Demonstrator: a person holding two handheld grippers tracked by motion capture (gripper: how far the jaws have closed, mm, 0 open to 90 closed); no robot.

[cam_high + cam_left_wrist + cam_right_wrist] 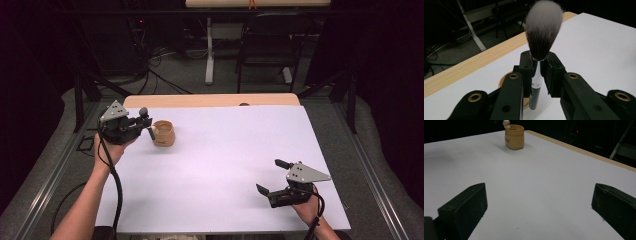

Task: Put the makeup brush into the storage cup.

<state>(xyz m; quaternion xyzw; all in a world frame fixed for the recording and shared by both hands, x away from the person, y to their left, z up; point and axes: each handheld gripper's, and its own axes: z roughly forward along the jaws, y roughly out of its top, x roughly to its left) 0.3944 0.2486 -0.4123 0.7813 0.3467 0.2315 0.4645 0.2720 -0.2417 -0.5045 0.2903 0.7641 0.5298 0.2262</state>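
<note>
Brush (543,32) is clamped by its silver ferrule in the left gripper (537,66), bristles up, held just beside the tan pot (163,133) near the table's (225,200) far-left corner. Right gripper (274,176) is held w/ jaws wide apart, nothing between, low over the near-right area, well apart from pot.

The pot (163,133) stands on the sheet (225,170) at the far left, and the left gripper (145,121) sits just beside it on its left — the brush (541,37) clamped upright between its pads, head up, handle reaching down over the pot's rim. Well apart, at the near right of the sheet, the right gripper (266,176) hovers with jaws spread and nothing between them — it points across the sheet toward the pot. Behind the sheet, a strip of tabletop (210,100) runs along the far edge.
</note>
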